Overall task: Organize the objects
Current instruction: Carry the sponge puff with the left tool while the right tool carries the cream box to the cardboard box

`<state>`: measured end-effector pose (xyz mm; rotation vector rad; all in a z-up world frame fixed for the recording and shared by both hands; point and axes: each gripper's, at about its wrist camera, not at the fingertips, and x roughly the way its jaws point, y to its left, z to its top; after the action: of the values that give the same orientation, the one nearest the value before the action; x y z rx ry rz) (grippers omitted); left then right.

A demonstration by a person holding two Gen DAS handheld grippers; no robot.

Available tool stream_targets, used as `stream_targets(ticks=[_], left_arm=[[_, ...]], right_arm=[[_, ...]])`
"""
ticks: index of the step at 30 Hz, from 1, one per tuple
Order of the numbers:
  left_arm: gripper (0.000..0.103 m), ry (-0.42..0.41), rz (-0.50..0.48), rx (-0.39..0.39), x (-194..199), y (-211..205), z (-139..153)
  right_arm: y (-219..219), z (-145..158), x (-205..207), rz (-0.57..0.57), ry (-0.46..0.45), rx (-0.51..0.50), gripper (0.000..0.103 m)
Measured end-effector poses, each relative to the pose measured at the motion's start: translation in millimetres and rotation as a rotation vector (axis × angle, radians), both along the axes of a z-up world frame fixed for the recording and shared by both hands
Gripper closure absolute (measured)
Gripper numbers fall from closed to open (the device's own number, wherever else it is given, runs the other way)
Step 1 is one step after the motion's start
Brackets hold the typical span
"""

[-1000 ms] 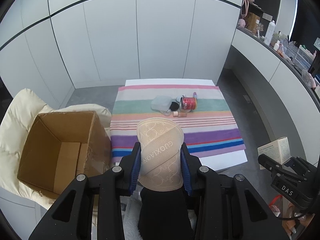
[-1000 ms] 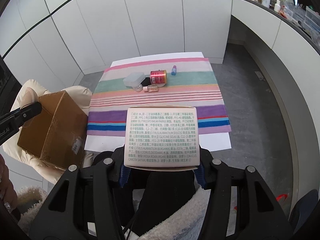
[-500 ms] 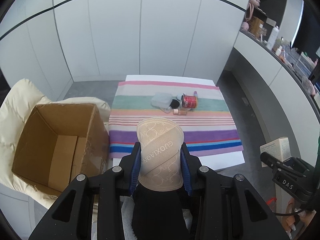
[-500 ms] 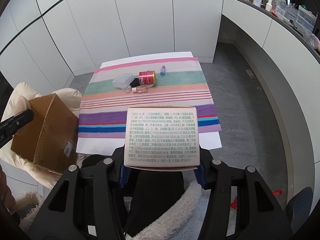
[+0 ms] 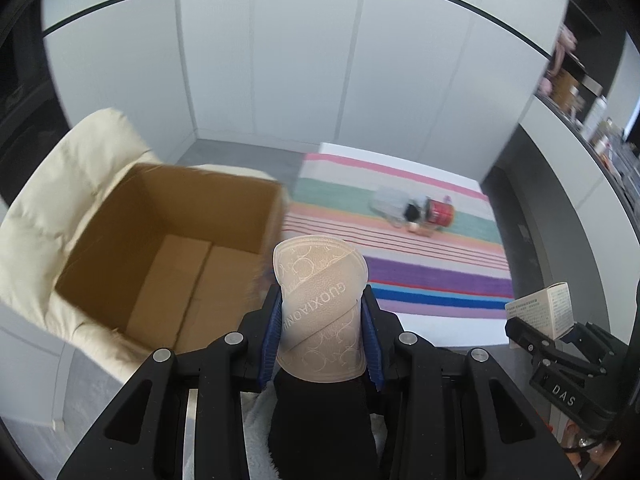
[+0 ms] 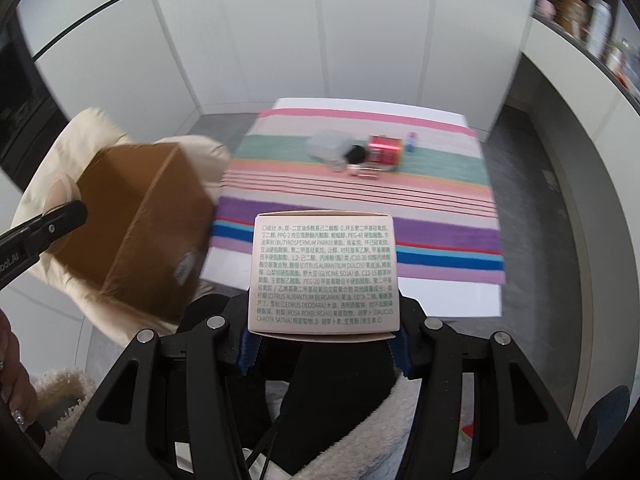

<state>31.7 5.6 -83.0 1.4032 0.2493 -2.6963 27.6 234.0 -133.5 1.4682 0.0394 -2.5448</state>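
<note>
My left gripper [image 5: 322, 308] is shut on a beige embossed insole [image 5: 320, 280] that stands up between its blue pads. Just left of it and below, an open cardboard box [image 5: 160, 240] shows its bare floor. My right gripper [image 6: 323, 320] is shut on a pale carton [image 6: 324, 272] covered in small print. From the right wrist view the cardboard box [image 6: 136, 216] lies to the left, seen from outside. The carton [image 5: 540, 312] also appears at the right edge of the left wrist view.
The box rests on a cream padded cushion [image 5: 60, 208]. Beyond it a striped cloth [image 6: 360, 200] covers a low white table and carries a red can [image 6: 384, 150], a clear plastic container [image 6: 326, 146], a small blue bottle [image 6: 411, 142] and a small pink bottle [image 6: 366, 172]. A cluttered counter [image 5: 592, 120] runs along the right.
Both grippers have swung left toward the cardboard box, each keeping its hold. The box now sits larger and nearer the middle of the left wrist view, and the table has slid to the right.
</note>
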Motion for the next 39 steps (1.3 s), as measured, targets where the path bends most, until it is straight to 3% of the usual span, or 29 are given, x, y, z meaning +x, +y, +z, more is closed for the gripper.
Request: stream_targets(ticks=[13, 20, 29, 39], left_arm=[[0.065, -0.024, 0.218, 0.009, 49.1, -107.0, -8.5], [0.065, -0.027, 0.288, 0.041, 59.0, -150.3, -16.2], [0.065, -0.071, 0.310, 0.071, 43.5, -168.1, -36.1], [0.065, -0.110, 0.379, 0.105, -5.5, -205.4, -62.8]], right_arm=[[-122.7, 6.5, 10.9, 0.251, 0.021, 0.013, 0.049], [-175.3, 6.0, 16.6, 0.371, 0.030, 0.043, 0.048], [-213.2, -7.0, -1.4, 0.432, 0.009, 0.072, 0.048], [-271.4, -33.5, -49.0, 0.484, 0.011, 0.098, 0.048]])
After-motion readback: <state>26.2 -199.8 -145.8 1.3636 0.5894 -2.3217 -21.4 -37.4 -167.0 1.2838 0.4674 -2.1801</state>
